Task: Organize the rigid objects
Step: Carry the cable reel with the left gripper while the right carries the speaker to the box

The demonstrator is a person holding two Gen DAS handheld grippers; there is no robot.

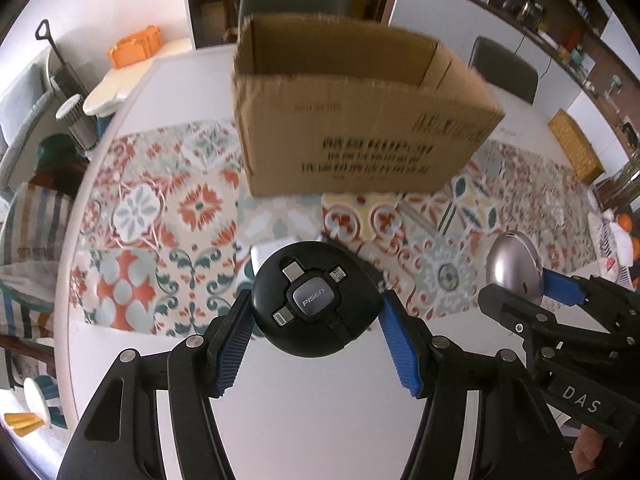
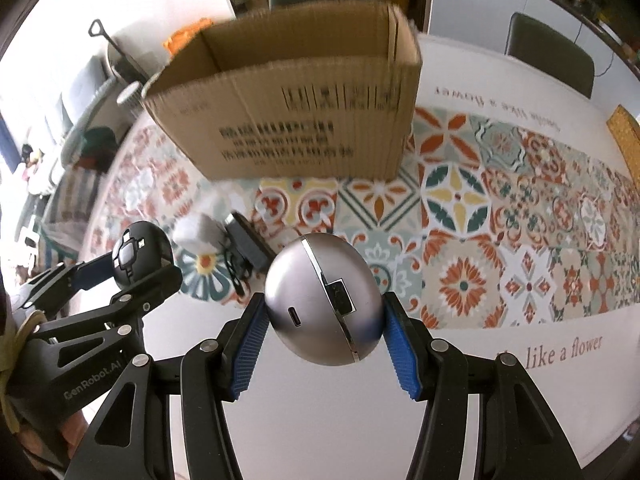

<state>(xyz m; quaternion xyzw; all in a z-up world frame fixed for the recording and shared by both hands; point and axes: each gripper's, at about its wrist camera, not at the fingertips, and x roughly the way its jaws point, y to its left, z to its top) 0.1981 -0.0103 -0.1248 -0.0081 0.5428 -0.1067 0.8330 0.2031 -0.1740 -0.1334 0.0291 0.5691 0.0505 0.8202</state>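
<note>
My left gripper (image 1: 316, 312) is shut on a round black Pisen cable adapter (image 1: 316, 300) and holds it above the table. It also shows in the right wrist view (image 2: 138, 254). My right gripper (image 2: 322, 312) is shut on a silver egg-shaped device (image 2: 320, 300), which shows at the right of the left wrist view (image 1: 514, 266). An open cardboard box (image 1: 360, 120) stands behind both on the patterned runner; it is also in the right wrist view (image 2: 304, 112). A white object (image 2: 200, 232) and a black adapter with a cable (image 2: 246, 244) lie on the table between the grippers.
The white table (image 1: 320, 408) carries a patterned runner (image 2: 500, 220). Chairs (image 1: 506, 68) stand behind the table. An orange item (image 1: 134, 46) sits on a side surface at left. A yellow woven item (image 1: 576, 150) lies at the far right.
</note>
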